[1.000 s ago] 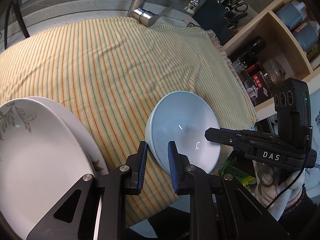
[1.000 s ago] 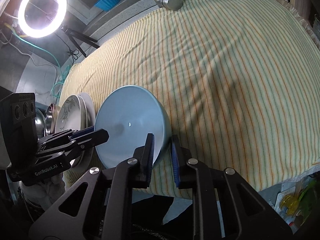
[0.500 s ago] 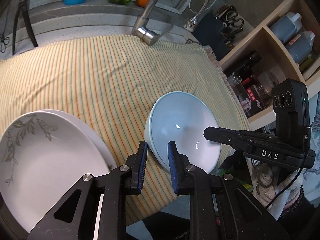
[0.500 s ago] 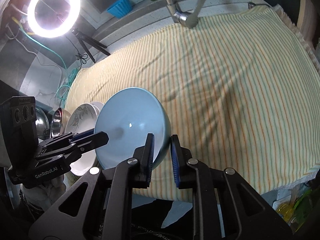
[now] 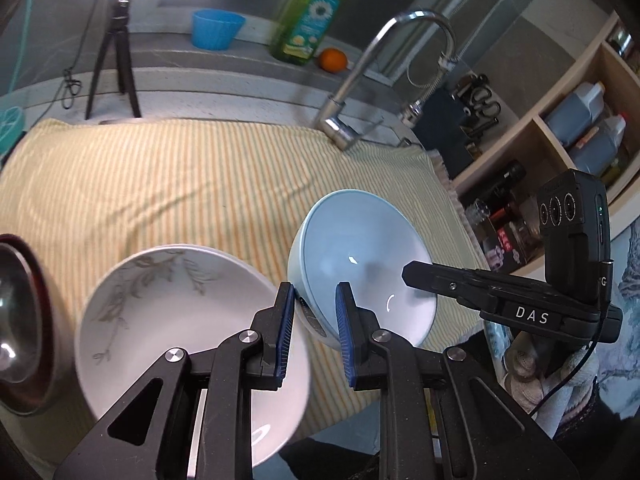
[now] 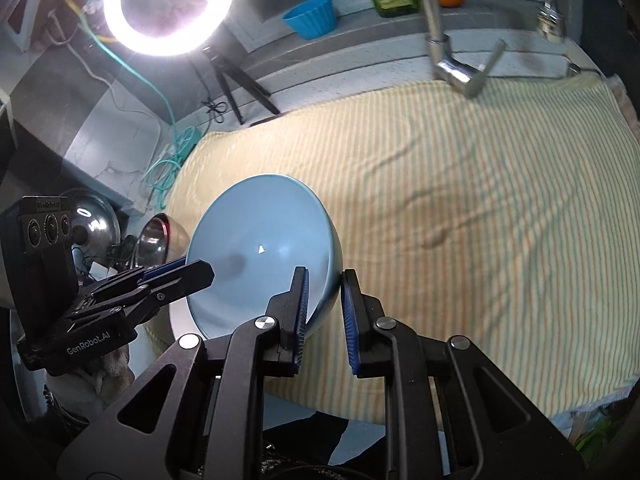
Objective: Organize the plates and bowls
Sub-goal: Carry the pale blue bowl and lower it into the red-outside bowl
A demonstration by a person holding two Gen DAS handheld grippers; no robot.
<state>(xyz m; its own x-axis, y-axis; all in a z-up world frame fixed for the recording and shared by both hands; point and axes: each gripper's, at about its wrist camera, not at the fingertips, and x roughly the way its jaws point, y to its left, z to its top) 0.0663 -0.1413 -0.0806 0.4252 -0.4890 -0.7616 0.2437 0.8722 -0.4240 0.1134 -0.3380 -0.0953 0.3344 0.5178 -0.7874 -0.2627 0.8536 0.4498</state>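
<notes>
A light blue bowl [image 5: 360, 248] hangs tilted above the striped cloth [image 5: 160, 180], held from two sides. My left gripper [image 5: 314, 287] is shut on its near rim, one blue pad inside and one outside. My right gripper [image 6: 325, 273] is shut on the opposite rim of the same bowl [image 6: 256, 240]. Each gripper shows in the other's view: the right one [image 5: 406, 271] reaches in over the bowl's far edge, and the left one [image 6: 208, 273] comes in from the left. A stack of white plates with a leaf pattern [image 5: 168, 312] lies left of the bowl on the cloth.
Steel bowls [image 5: 16, 320] [image 6: 156, 236] stand beyond the cloth's left end. A faucet [image 5: 340, 128] overhangs the cloth's far edge, with a soap bottle [image 5: 308, 20], an orange [image 5: 332, 59] and a blue cup [image 5: 216, 28] behind. An open shelf with bottles [image 5: 580, 128] stands at the right. A ring light [image 6: 168, 4] stands on a tripod.
Both grippers have risen together with the blue bowl, lifting it away from the cloth. The white plates have stayed put, and more of the back counter and ring light has come into view.
</notes>
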